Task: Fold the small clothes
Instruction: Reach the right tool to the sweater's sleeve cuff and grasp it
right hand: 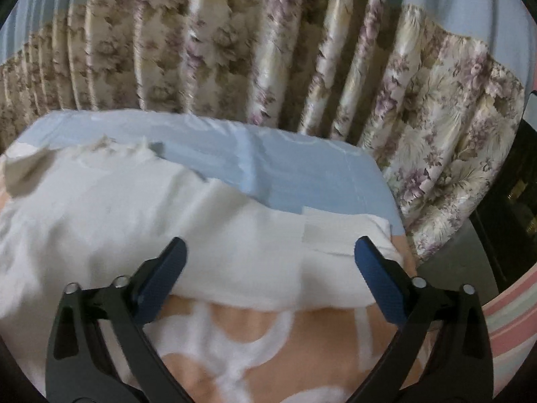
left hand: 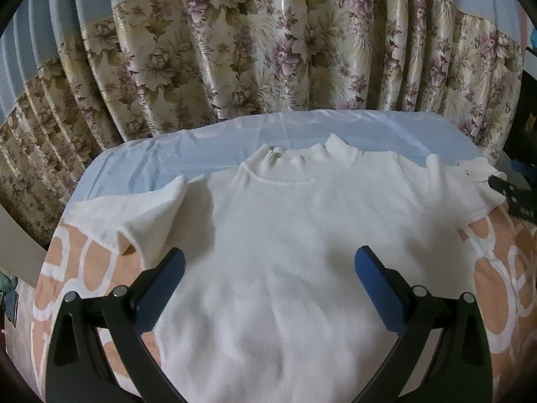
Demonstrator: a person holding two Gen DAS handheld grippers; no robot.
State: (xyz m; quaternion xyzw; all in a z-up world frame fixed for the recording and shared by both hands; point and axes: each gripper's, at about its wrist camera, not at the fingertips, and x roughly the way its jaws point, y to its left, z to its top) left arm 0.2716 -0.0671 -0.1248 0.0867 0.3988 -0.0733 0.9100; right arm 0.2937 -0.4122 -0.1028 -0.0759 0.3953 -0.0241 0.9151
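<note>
Across the middle of the bed (left hand: pixel 84 262), on its peach-and-white patterned cover, the white T-shirt (left hand: pixel 288 235) lies spread flat and face up, its ribbed collar (left hand: pixel 285 168) toward the far edge where a pale blue sheet (left hand: pixel 335 127) runs below the floral curtain (left hand: pixel 235 50); both short sleeves lie out to the sides, the left sleeve (left hand: pixel 141 215) slightly rumpled, the right sleeve (right hand: pixel 335 235) reaching toward the bed's right edge; no fold is made yet, so the task looks barely begun; the left claw (left hand: pixel 268 268) hangs released over the shirt's body, nothing between its blue pads; the right claw (right hand: pixel 270 262) stands wide and empty above the right sleeve's hem, holding nothing; sleeves, sides and hem are all left to fold.
</note>
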